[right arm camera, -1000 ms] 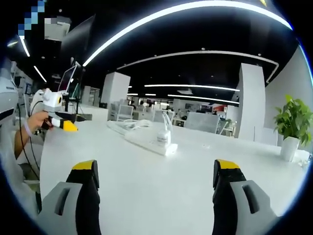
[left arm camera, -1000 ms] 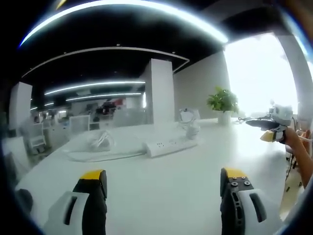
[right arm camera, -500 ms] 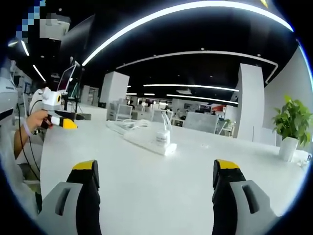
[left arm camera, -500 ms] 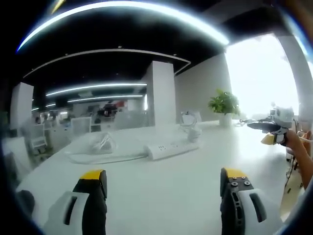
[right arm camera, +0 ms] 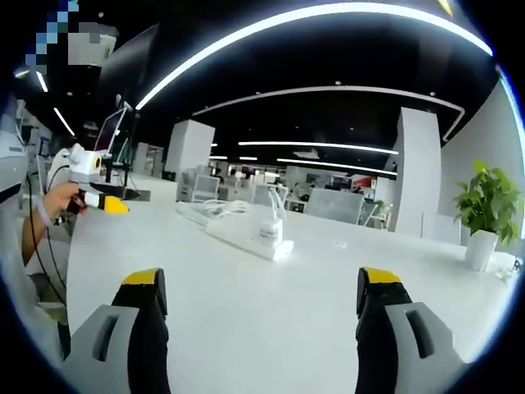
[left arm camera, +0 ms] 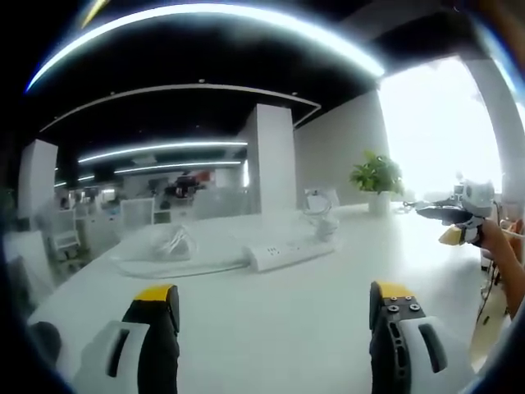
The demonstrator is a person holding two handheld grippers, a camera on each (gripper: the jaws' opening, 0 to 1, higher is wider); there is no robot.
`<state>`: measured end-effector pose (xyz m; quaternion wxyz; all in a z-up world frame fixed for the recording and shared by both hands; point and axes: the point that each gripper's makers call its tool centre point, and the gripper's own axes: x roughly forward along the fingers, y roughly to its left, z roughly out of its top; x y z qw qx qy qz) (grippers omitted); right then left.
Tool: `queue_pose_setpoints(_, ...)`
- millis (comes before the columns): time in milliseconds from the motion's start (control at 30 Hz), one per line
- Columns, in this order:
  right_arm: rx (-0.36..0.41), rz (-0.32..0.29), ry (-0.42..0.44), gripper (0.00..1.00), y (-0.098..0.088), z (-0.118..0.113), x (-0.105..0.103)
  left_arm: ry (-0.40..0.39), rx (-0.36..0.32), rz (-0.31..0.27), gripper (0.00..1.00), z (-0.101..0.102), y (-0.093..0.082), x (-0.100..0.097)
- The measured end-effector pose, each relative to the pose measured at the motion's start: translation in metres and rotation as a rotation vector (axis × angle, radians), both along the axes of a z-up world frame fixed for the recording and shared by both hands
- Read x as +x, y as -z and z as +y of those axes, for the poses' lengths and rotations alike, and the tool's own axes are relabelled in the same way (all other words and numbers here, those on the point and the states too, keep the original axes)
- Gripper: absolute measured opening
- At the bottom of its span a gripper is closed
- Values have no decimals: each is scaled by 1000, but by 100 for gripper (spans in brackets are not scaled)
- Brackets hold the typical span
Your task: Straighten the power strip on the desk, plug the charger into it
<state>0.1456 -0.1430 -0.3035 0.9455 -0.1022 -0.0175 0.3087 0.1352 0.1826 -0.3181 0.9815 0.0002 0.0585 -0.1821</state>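
Lying far off: power strip (left arm camera: 289, 249), sockets blurred | charger (right arm camera: 271, 232) small | both hand-held grippers apart

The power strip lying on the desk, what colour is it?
White, like the desk. The long white plastic power strip shows best in the left gripper view.

Lighting: bright white desk surface under a dark ceiling, strong fisheye distortion.
Curved white ceiling light strips (left arm camera: 205, 12) arc across 12 o'clock in both views. Overexposed window glare (left arm camera: 435, 123) washes out 2 o'clock of the left gripper view. Distant office detail is soft; edges bend heavily.
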Motion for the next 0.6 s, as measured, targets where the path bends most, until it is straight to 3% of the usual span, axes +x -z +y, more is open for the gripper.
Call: queue_pose_setpoints(600,-9,9,-5,95,3,5,-2,-3,-4,10,99,2,4,0)
